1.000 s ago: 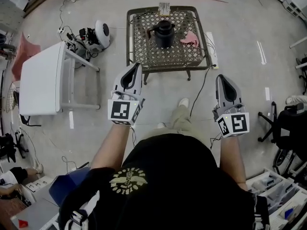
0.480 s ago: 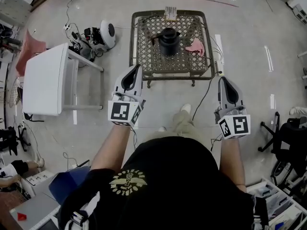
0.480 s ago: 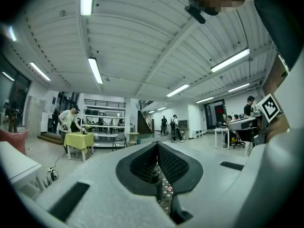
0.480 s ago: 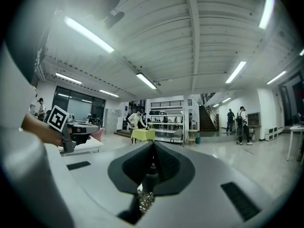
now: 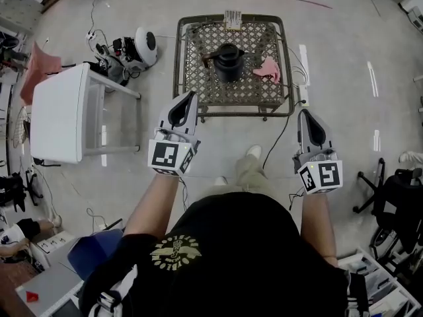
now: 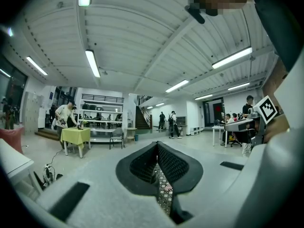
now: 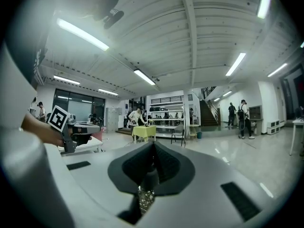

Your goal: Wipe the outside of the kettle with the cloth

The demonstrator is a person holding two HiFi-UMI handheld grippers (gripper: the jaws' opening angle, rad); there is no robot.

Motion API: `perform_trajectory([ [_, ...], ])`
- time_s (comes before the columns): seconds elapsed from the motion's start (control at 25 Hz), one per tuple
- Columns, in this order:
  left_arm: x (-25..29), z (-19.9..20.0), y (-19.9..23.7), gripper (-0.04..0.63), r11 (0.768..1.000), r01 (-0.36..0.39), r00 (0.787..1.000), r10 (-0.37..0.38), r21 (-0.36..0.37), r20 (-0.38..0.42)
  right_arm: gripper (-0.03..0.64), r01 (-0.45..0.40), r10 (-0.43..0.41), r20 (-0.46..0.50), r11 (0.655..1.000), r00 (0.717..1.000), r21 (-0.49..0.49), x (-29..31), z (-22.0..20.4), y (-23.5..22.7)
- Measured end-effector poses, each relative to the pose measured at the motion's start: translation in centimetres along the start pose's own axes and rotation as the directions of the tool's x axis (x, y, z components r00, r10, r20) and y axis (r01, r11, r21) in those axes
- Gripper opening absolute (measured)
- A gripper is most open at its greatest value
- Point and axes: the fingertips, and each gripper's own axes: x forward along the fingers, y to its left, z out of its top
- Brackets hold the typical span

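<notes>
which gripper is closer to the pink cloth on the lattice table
Right. The right gripper sits below and slightly right of the pink cloth in the head view; the left gripper is farther off to its lower left, on the kettle side.

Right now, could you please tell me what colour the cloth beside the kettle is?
The cloth is pink; clearest in head view.
</notes>
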Motion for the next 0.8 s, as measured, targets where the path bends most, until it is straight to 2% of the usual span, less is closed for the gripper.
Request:
perform_trajectory([
  [0.44, 6.3, 1.8, 0.0, 0.008, 0.999, -0.047, 0.999, 0.047, 0.024, 0.001, 0.006, -0.029, 0.029, 0.012, 1.000, 1.000, 0.010, 4.1, 1.0, -6.1],
  [0.8, 11.0, 2.8, 0.2, 0.008, 0.992, -0.122, 0.993, 0.122, 0.040, 0.010, 0.006, -0.107, 0.107, 0.027, 0.994, 0.994, -0.012, 8.6, 2.0, -11.0],
])
